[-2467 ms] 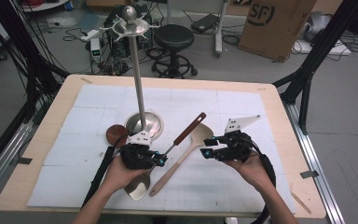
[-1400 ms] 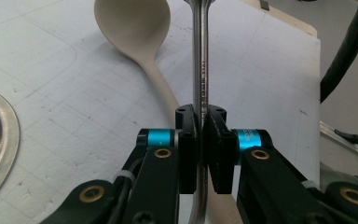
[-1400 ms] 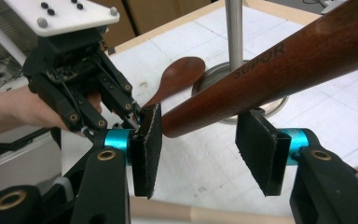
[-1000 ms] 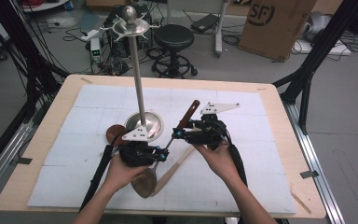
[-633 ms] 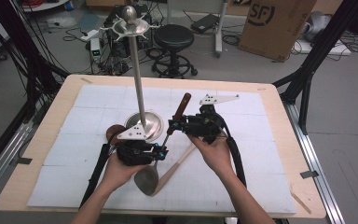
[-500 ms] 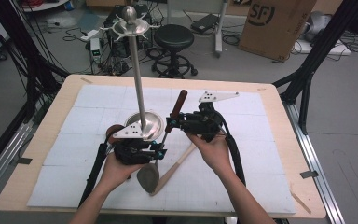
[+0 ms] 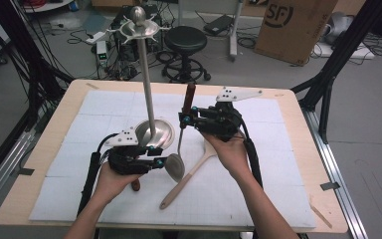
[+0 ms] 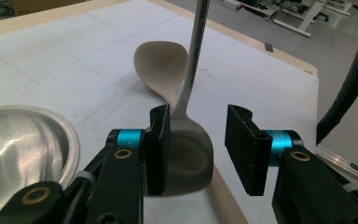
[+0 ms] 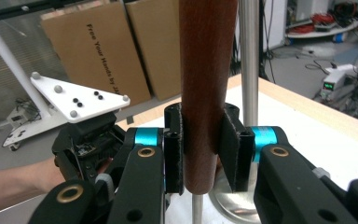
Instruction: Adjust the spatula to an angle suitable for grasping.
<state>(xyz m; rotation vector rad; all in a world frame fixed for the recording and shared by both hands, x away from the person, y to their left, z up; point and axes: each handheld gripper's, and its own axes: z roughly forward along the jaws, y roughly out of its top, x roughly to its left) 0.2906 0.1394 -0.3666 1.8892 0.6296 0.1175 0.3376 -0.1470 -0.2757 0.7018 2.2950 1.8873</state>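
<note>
we have the metal spatula upright beside the rack, our right gripper clamped on its wooden handle. our left gripper has just been opening, jaws loosely flanking the blade. hanging it on the rack remains, we judge.

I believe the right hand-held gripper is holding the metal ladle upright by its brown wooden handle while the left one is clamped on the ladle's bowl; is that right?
Not quite: in the left gripper view, the left hand-held gripper has its jaws open around the ladle's bowl, having just been opening. The right hand-held gripper does hold the brown wooden handle upright.
</note>
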